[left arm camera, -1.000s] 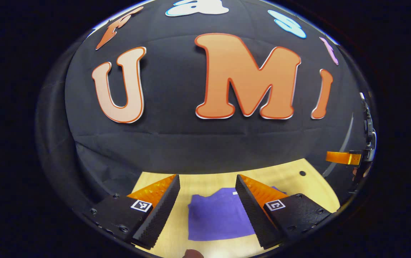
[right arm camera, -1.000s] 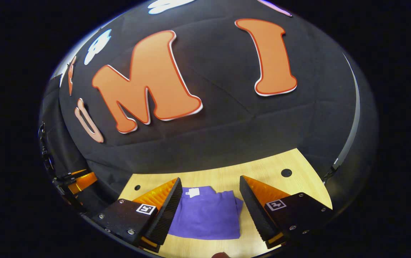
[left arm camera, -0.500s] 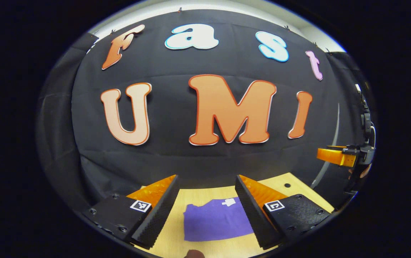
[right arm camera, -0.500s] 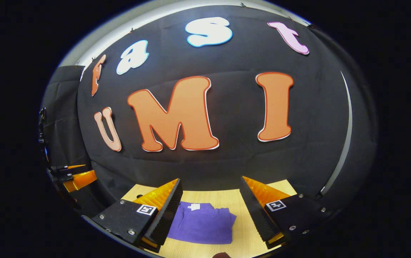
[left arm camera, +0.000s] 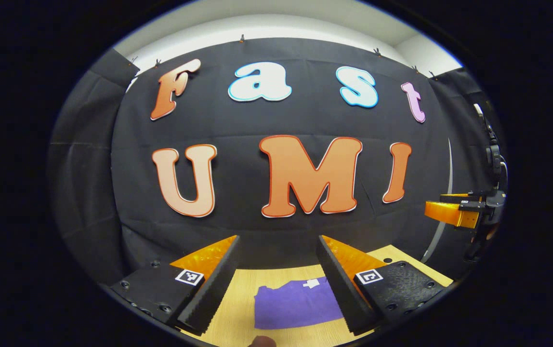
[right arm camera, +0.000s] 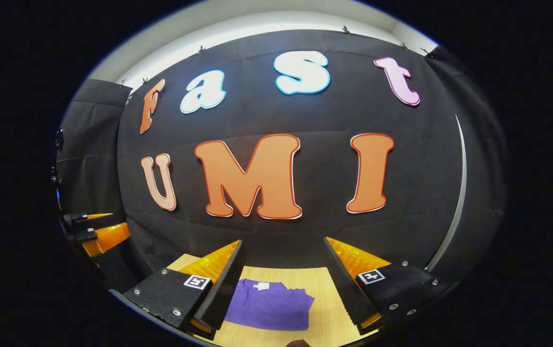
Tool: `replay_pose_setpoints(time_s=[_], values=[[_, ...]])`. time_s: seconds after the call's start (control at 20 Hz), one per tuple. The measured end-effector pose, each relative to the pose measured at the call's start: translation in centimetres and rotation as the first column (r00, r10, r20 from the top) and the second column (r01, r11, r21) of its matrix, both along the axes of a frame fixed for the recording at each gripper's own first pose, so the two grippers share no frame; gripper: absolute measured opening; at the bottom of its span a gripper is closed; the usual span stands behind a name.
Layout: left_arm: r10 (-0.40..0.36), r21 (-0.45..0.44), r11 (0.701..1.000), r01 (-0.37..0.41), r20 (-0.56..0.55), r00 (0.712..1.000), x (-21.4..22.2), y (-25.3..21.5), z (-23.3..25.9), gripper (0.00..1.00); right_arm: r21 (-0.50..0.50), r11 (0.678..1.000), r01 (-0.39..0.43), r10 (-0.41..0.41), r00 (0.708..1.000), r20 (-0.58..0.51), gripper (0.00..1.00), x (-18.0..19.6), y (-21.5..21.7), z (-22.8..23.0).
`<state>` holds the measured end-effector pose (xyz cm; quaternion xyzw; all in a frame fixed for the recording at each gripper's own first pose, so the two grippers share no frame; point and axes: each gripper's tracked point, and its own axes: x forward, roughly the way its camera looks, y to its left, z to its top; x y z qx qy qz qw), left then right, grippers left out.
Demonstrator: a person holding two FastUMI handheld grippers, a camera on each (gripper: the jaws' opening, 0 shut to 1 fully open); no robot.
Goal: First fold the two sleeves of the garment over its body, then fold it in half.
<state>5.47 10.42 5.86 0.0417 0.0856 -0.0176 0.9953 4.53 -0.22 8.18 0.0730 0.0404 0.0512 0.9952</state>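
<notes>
1. Left gripper view: the left gripper (left arm camera: 276,284) is raised above the bench (left arm camera: 238,313), its fingers spread wide apart and grasping nothing.
2. Between those fingers, down on the light wooden bench, lies the purple garment (left arm camera: 296,303), folded into a compact, flat rectangle with a small white tag (left arm camera: 311,283) at its far edge. It is touched by neither finger.
3. At the right edge of this view the right gripper (left arm camera: 452,212) is held in the air, well apart from the garment.
4. Right gripper view: the right gripper (right arm camera: 283,284) is likewise released, fingers wide apart, with nothing between them.
5. The folded garment (right arm camera: 271,308) rests on the bench (right arm camera: 324,308), partly behind the finger at the left of this view, its tag (right arm camera: 260,286) toward the far edge.
6. The left gripper (right arm camera: 96,233) shows at the left edge, held off the bench.
</notes>
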Motion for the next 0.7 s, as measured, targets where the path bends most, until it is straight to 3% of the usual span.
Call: replay_pose_setpoints(time_s=[0.25,0.4,0.7], values=[[0.003,-0.009,1.000,-0.003,0.061,0.998,-3.4,-0.4,0.4,0.99,-0.015,1.000,-0.002,0.003,0.998,0.068,0.95,-2.5,2.0,0.7],[0.001,-0.039,0.999,0.002,0.092,0.996,-5.1,-0.9,0.4,1.00,-0.030,1.000,0.000,0.004,0.994,0.107,1.00,-4.0,3.1,0.9],[0.023,-0.079,0.997,-0.013,0.132,0.991,-7.6,-0.4,-1.0,1.00,-0.007,1.000,0.017,-0.016,0.994,0.112,0.95,-6.0,5.0,-0.8]])
